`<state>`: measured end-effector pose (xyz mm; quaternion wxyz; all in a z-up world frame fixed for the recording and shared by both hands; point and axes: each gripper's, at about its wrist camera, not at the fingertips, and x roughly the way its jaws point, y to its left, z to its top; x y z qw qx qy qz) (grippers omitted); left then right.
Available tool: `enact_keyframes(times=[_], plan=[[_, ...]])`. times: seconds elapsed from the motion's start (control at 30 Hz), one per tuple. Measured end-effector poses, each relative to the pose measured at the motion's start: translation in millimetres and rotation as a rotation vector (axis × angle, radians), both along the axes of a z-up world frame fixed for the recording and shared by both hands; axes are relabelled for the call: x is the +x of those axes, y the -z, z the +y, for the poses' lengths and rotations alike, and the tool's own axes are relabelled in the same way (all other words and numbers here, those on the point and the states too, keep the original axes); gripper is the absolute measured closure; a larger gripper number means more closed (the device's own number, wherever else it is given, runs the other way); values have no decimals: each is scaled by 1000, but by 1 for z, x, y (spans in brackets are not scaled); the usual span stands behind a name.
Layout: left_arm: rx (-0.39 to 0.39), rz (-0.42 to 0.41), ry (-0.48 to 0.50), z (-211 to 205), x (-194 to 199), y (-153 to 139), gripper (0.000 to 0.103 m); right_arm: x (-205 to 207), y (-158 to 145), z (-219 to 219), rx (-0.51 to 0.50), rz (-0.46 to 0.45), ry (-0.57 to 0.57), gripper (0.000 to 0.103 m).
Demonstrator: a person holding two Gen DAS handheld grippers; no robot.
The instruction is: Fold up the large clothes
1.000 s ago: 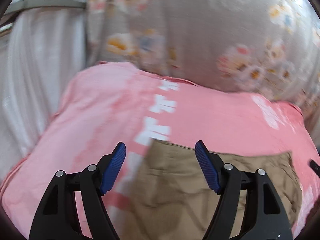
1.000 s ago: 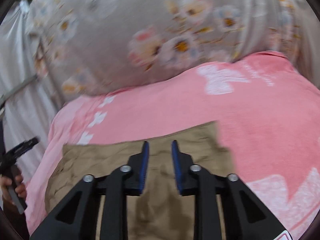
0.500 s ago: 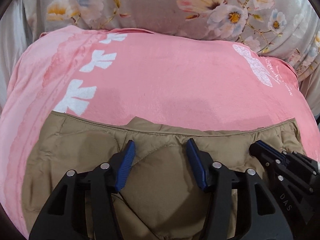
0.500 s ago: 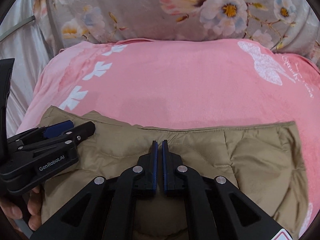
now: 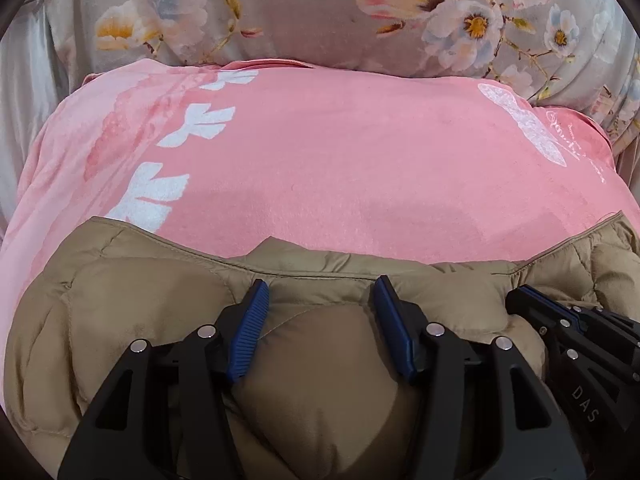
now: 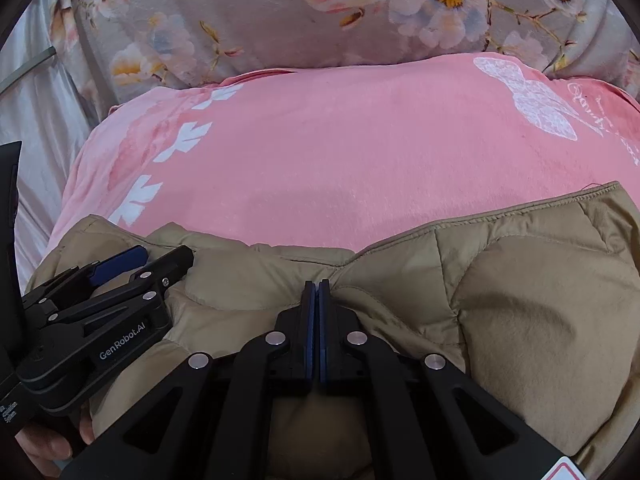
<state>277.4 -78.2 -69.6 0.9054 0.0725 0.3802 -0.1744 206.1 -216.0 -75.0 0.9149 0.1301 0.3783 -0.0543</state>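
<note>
Underneath, pink blanket (image 5: 340, 168), floral bedding (image 5: 304, 12)

One padded jacket, one pink blanket, one floral quilt, two claws.

One tan quilted jacket (image 5: 120, 300) lies on one pink blanket (image 5: 340, 160), printed with three white leaf shapes (image 5: 208, 124) along one side and one white butterfly (image 5: 524, 124) at the other. Behind it is one grey floral quilt (image 5: 300, 12). Two claws show: left claw (image 5: 320, 332), right claw (image 6: 318, 320). One hand (image 6: 44, 448) is partly seen.
</note>
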Motion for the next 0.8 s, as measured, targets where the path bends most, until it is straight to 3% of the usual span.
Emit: enact_keyframes(times=[0.8], plan=[[59,-30,-24,-10,1,10,49,4,7,-4,11,6,3,103]])
